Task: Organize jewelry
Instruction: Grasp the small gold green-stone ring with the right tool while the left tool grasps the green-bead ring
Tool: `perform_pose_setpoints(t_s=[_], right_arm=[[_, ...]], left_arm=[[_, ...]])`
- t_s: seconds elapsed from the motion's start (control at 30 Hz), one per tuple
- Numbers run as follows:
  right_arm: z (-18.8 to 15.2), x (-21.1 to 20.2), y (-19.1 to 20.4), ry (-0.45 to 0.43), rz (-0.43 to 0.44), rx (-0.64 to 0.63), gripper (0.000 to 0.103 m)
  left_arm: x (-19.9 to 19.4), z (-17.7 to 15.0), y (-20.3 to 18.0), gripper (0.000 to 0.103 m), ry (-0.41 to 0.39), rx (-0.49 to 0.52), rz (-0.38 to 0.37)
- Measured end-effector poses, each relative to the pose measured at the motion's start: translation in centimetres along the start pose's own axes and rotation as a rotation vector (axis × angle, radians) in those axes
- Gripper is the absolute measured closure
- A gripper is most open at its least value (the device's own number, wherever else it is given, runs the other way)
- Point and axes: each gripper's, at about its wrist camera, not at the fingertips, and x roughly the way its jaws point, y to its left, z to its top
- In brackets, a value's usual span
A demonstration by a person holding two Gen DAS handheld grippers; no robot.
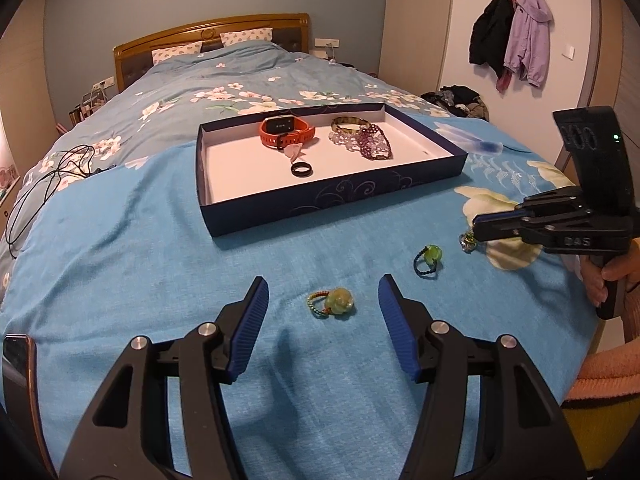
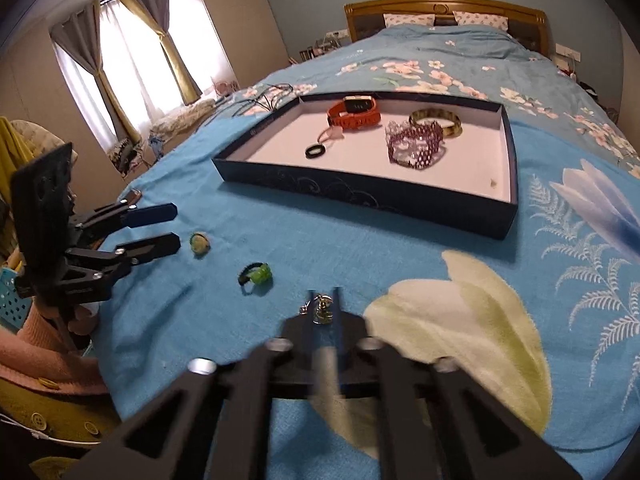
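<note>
Jewelry lies in two groups on a bed covered with a blue floral quilt. Inside a shallow dark-blue tray with a white floor rest an orange smartwatch, a black ring, a yellow-brown bangle and a purple beaded bracelet, the last two touching. A small pink piece lies between the watch and the black ring; its kind cannot be told.

Three pieces remain on the quilt in front of the tray. A pale green stone ring on a braided band lies between the tips of the left gripper, whose blue pads stand wide apart and clear of it. A bright green bead ring on a dark cord lies to its right, apart from both grippers. The right gripper, held by a hand, has its jaws drawn narrow onto a small silver-coloured trinket, pinched at the fingertips just above the quilt.

A black cable trails across the bed to the tray's left.
</note>
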Motion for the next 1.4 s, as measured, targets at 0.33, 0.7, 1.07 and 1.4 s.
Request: perform_pose_setpoints(t_s=[0.33, 0.7, 1.07, 1.4], right_arm=[[0.7, -2.0, -0.1, -0.078, 0.019, 0.013, 0.102], [0.5, -1.8, -0.6, -0.071, 0.029, 0.040, 0.102], [0.3, -1.6, -1.3, -0.070, 0.026, 0.065, 0.102], [0.3, -1.5, -1.4, -0.079, 0.034, 0.076, 0.102]], left_arm=[[0.4, 0.0, -0.3, 0.046, 0.015, 0.016, -0.013], [0.9, 0.0, -0.8, 0.046, 0.030, 0.027, -0.015], [1.9, -0.1, -0.4, 0.051, 0.078, 0.011, -0.005], [2.9, -0.2, -0.2, 0.077, 0.123, 0.003, 0.005]])
